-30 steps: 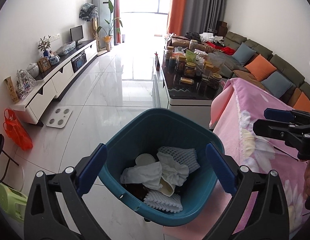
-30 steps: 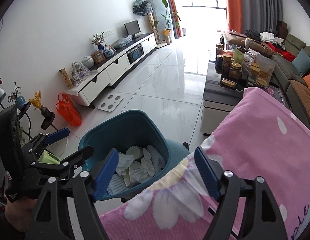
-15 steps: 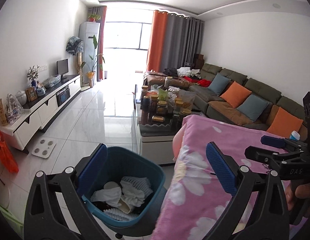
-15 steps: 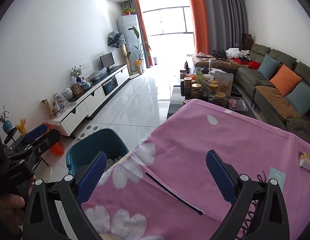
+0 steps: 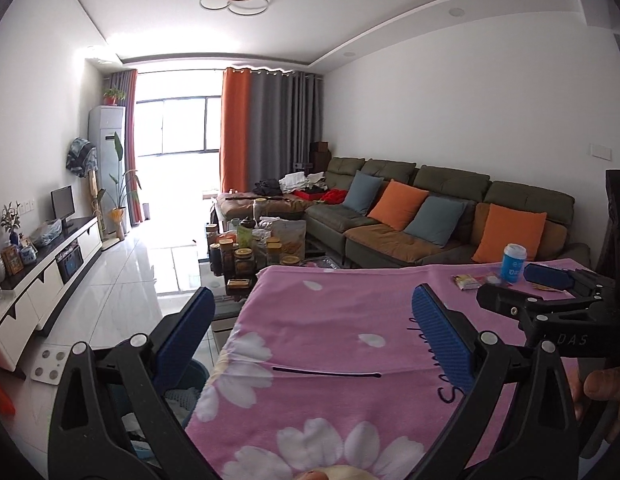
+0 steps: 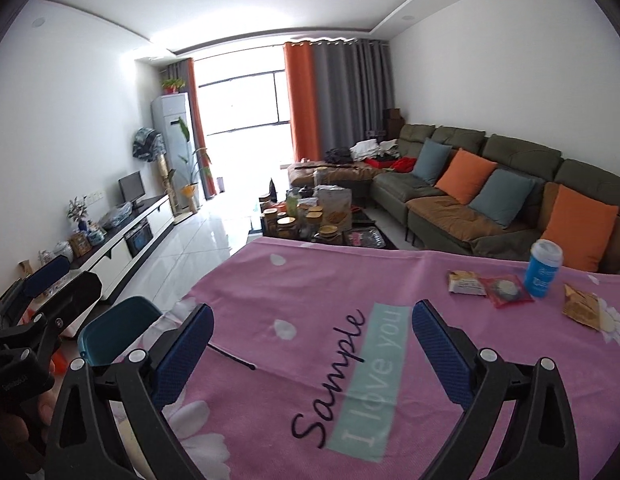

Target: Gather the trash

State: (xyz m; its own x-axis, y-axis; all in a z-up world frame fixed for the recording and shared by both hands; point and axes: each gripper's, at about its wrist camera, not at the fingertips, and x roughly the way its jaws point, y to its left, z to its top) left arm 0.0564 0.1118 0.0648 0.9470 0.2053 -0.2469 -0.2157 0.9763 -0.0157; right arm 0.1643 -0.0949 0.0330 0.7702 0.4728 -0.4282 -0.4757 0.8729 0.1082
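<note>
A person is holding two grippers over a surface [image 6: 310,280] covered with a pink cloth with white flowers. The cloth has the words "Sample" and "I love you" on it.

The right gripper [image 6: 310,344] is hanging over the near part of the pink cloth. Its jaws are spread wide and nothing is sitting between them. The left gripper [image 5: 310,334] is hanging over the left edge of the cloth. Its jaws are spread wide too, and they are pinching nothing. A bit of the person's hand [image 5: 601,396] is showing at the right edge of the left wrist view.

The trash is lying at the far right end of the surface. A blue cup [image 6: 543,268] with a white lid is standing upright there. Just to its left a red wrapper [image 6: 505,291] is lying flat, and a pale snack wrapper [image 6: 465,282] is lying beside that one. To the right of the cup a brown wrapper [image 6: 581,310] is lying near the cloth's edge. All of them are well apart from both grippers.

A teal bin [image 6: 118,336] is standing on the floor at the left side of the surface, below the cloth's edge. White crumpled things are sitting inside it.

Behind the surface a green sofa [image 6: 489,184] with orange and blue cushions is running along the wall.
</note>
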